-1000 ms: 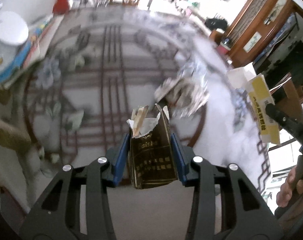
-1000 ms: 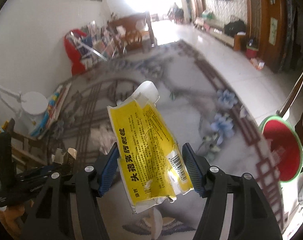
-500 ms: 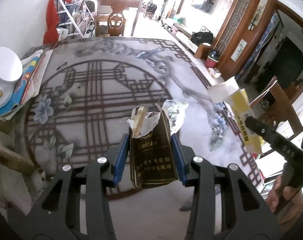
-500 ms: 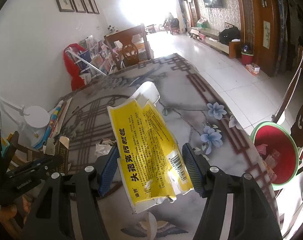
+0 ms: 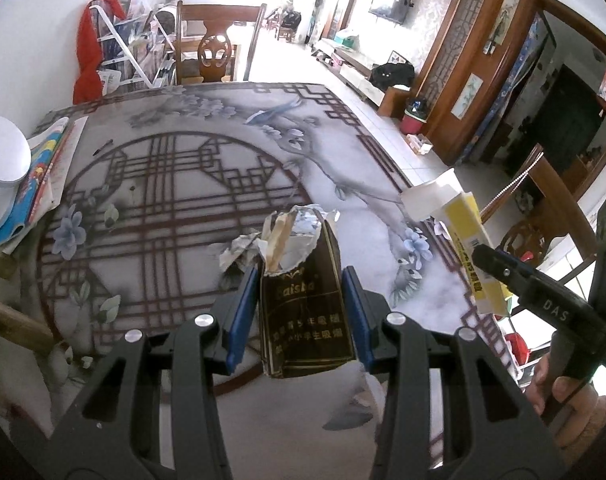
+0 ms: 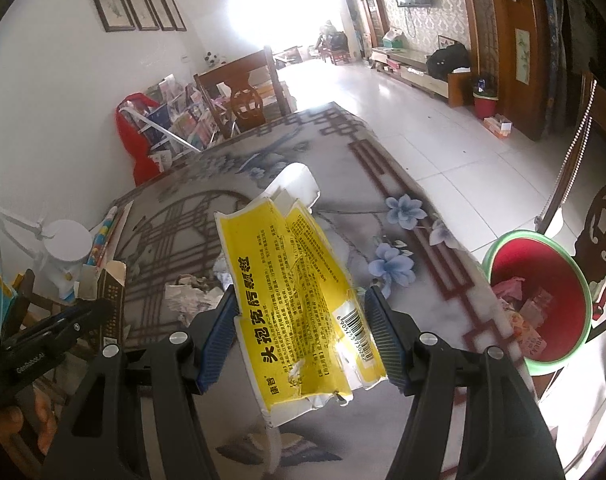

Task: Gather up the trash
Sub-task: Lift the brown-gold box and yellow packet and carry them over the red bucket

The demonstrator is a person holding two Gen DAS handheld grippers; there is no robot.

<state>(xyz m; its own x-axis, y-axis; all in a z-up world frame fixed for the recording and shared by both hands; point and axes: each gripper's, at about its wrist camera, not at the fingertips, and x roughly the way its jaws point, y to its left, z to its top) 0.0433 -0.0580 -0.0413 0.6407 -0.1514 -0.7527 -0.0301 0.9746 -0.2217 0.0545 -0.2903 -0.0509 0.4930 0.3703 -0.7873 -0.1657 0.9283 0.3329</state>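
Note:
My left gripper [image 5: 301,304] is shut on a torn dark brown carton [image 5: 305,304] with white paper sticking out of its top, held above the table. My right gripper [image 6: 299,332] is shut on a flattened yellow medicine box [image 6: 299,296]; the box also shows at the right of the left wrist view [image 5: 469,248]. Crumpled paper [image 5: 243,250] lies on the table behind the carton; it also shows in the right wrist view [image 6: 193,294]. A red trash bin with a green rim [image 6: 539,300] stands on the floor right of the table, with wrappers in it.
The table [image 5: 175,184] has a grey patterned cloth. A white lamp base [image 5: 1,156] and colourful books [image 5: 43,176] sit at its left edge. A wooden chair [image 5: 215,52] stands at the far end. A second chair [image 6: 603,240] is beside the bin.
Both grippers have risen and tilted up, so more of the room shows. The trash bin has come further into the right wrist view. Both keep their hold.

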